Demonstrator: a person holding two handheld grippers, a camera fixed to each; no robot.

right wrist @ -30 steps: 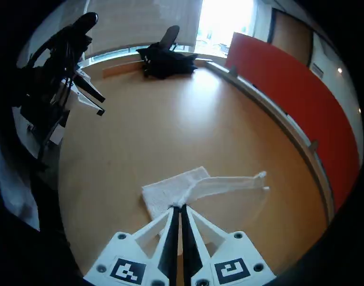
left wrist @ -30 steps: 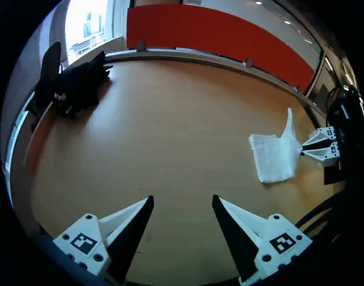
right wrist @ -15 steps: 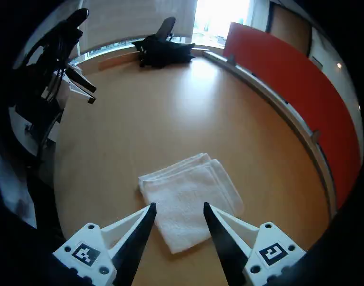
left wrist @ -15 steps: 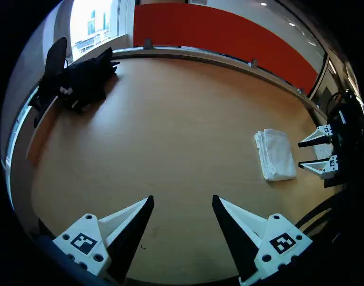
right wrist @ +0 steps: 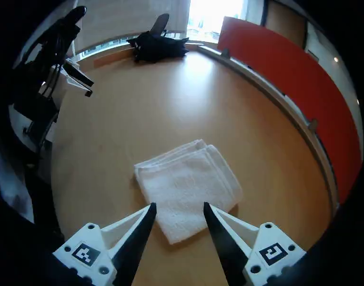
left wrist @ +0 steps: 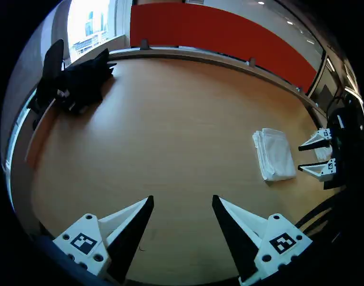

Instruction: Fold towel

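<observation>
**Left gripper view**
- Towel: a white towel (left wrist: 274,154) is seen folded into a small thick pad. It is laid flat on the wooden table (left wrist: 172,124), in front of the right end of the red panel (left wrist: 220,33) and apart from it.
- Left gripper: the left gripper (left wrist: 182,197) is spread wide. Nothing is held or touched. It is kept well apart from the red panel.
- Right gripper: the right gripper (left wrist: 300,157) is seen just beside the towel, with its fingers apart.

**Right gripper view**
- Towel: the towel (right wrist: 187,187) is seen as a neat square with stacked layers along its far edge. It is laid well apart from the red panel (right wrist: 287,81).
- Right gripper: the right gripper (right wrist: 178,204) is spread wide, with its tips at the towel's near edge. Nothing is pinched.
- Left gripper: the left gripper (right wrist: 89,89) is seen farther from the red panel than the towel, with its fingers apart and nothing between them.
</observation>
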